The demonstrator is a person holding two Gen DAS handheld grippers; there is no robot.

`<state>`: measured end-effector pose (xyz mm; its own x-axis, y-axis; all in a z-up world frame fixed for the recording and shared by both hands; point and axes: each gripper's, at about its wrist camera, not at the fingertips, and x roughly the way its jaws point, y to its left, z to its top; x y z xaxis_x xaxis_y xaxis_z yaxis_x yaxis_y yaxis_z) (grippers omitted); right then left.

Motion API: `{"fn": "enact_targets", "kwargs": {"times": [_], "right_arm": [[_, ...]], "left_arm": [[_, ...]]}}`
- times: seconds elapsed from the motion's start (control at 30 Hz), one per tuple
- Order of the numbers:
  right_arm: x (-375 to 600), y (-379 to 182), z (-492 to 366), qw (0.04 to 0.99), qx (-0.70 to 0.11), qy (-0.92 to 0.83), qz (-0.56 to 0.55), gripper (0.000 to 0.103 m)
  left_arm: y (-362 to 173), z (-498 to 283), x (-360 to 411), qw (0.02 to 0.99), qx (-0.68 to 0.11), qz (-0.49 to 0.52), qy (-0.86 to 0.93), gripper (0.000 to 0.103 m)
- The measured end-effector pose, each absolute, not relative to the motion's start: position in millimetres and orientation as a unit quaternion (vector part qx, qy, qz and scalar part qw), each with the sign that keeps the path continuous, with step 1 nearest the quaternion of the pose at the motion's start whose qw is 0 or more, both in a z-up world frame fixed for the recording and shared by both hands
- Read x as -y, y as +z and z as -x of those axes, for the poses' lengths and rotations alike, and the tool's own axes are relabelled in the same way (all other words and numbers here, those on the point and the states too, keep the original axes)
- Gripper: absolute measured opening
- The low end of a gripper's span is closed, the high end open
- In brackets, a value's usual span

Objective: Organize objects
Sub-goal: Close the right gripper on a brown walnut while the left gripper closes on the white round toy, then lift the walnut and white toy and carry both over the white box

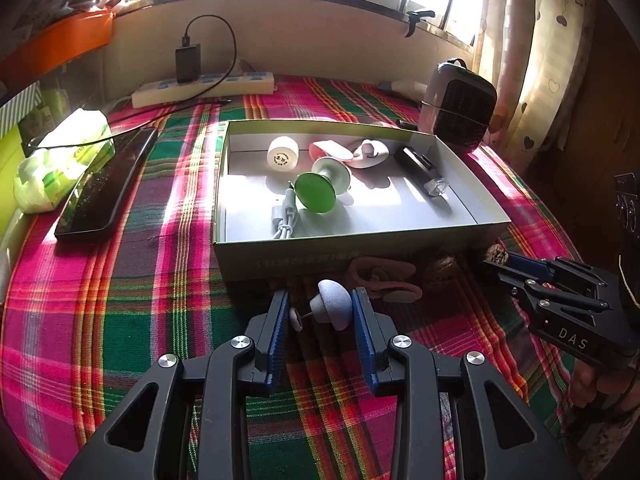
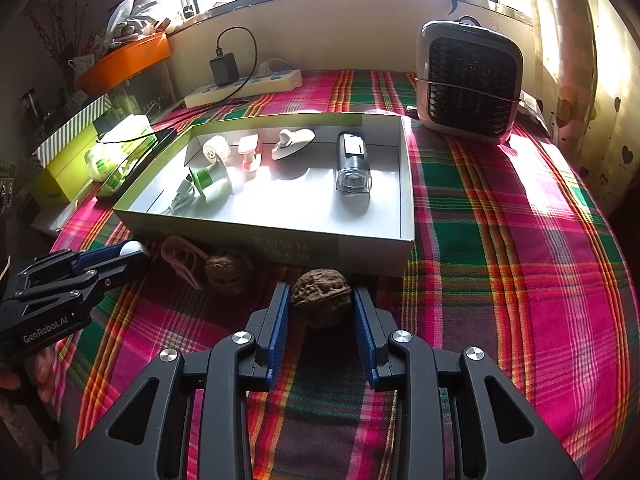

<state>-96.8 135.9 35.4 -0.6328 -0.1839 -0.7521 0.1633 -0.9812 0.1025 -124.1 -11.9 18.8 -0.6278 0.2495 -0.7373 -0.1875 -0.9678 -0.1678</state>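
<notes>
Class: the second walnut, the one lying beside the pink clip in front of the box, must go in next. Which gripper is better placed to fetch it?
Neither is free. The left gripper straddles the white mushroom piece; the right gripper straddles a walnut. The second walnut lies between them.

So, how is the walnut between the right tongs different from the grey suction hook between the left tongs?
The walnut is brown, wrinkled and round; the grey suction hook is smooth and pale, with a thin metal pin. Both lie on the plaid cloth outside the box, each between open tongs.
</notes>
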Motion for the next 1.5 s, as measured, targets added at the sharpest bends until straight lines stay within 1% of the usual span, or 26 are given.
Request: {"fn": "enact_targets", "kwargs": {"times": [0.5, 0.9, 1.1, 1.5], "right_arm": [[-132.6, 58.3, 95.3, 0.109, 0.010, -0.913, -0.393, 0.032], [-133.1, 66.8, 121.4, 0.101, -0.001, -0.916, -0.387, 0.032], [-129.6, 65.5, 138.3, 0.103, -0.010, -0.913, -0.394, 0.032], [-129.4, 46.1, 161.9, 0.105, -0.023, -0.897, -0.428, 0.033]], "left_arm": [[42.4, 125.9, 2.3, 0.138, 0.033, 0.392, 0.909, 0.029], [51.1, 155.8, -17.7, 0.165, 0.018, 0.389, 0.906, 0.029], [50.0, 175.6, -27.2, 0.172, 0.010, 0.393, 0.903, 0.029], [41.7, 205.3, -46.7, 0.189, -0.014, 0.401, 0.896, 0.029]]}}
